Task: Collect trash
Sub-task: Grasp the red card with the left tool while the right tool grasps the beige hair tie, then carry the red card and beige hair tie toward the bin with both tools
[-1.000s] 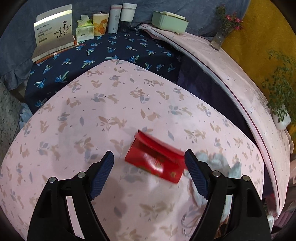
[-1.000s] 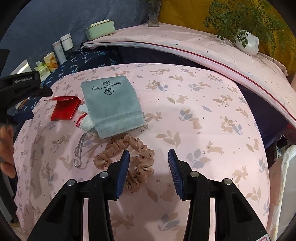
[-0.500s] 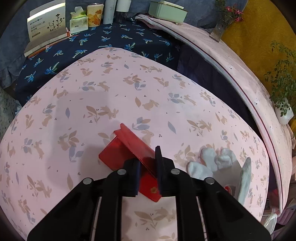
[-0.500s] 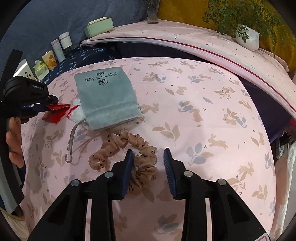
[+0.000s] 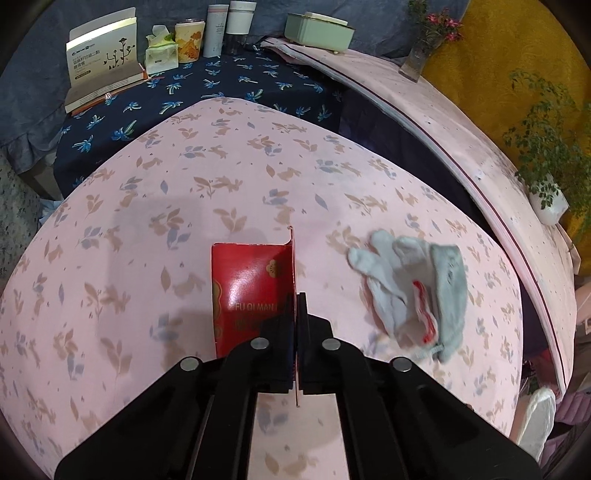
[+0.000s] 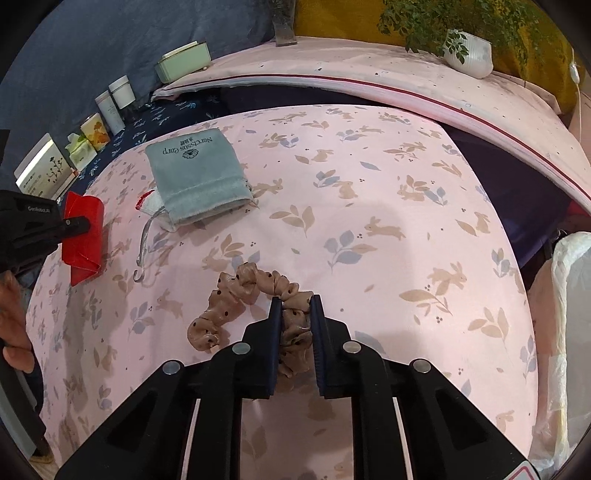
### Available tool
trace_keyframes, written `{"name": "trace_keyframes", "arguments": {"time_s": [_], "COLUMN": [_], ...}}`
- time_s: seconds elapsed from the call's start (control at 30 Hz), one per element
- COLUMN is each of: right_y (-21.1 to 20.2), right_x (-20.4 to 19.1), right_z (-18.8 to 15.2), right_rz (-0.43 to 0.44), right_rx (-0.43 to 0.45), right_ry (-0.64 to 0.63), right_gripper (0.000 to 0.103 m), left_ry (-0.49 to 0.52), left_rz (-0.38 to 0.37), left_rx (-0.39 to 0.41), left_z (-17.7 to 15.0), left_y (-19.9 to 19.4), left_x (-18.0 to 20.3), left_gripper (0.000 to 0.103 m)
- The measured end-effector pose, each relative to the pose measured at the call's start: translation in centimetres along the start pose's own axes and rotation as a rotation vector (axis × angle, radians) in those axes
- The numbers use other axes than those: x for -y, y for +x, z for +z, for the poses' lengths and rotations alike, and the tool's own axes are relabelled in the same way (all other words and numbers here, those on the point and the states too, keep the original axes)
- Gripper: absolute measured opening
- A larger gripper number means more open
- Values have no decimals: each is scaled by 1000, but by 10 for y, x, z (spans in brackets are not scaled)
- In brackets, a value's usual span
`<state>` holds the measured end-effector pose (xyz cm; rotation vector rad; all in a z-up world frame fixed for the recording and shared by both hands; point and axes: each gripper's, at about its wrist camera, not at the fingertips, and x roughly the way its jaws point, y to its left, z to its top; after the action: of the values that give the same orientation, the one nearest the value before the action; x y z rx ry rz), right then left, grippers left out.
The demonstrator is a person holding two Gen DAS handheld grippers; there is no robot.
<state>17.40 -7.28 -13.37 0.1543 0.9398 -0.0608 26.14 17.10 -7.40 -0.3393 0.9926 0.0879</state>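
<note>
On the pink rabbit-print cloth (image 6: 369,206) that covers the worktop, both grippers have just been closing, each on a thing. The left gripper (image 5: 296,302) has its 2 fingers pressed flat together on the upright flap of a flattened red carton (image 5: 247,291), whose glossy face lies to the left of the fingers with a small plum blossom printed near its far edge; in the right wrist view the same carton (image 6: 83,236) shows at the far left, lifted at an angle off the cloth in the black gripper (image 6: 79,223), with part of a hand (image 6: 13,328) below it at the picture's edge. The right gripper (image 6: 294,306) has its fingers squeezed on one end of a beige dotted scrunchie (image 6: 236,299); fabric bunches between the pads, and the other end trails leftward on the cloth. Farther off, left of centre, lies a grey-green drawstring pouch (image 6: 195,181) with dark lettering, and a white glove (image 6: 151,203) with a red cuff peeks out from under its near left corner. Along the far left stand a booklet (image 5: 101,59), a tissue pack (image 5: 160,55), 3 cups (image 5: 214,31) and a pale green box (image 5: 319,31). A potted plant (image 6: 467,51) stands at the far right.
</note>
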Motion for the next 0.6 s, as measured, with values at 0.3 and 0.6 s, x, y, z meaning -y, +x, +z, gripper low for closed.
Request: {"name": "trace_keyframes", "arguments": {"time_s": [0.3,0.6], "right_y": [-38,-80], "right_x": [16,47], "right_z": [-11,-19], "right_rz": [-2,-12], "right_rx": [53,110], "right_ry": [23,66], "right_gripper": [14,14], "left_ry": [83,214], "left_rz": [-53,-102], "left_rx": [-8,-30], "left_z": [-50,-97], "left_y": [-38,-66], "left_x": [33,87], "left_gripper": [0,0]}}
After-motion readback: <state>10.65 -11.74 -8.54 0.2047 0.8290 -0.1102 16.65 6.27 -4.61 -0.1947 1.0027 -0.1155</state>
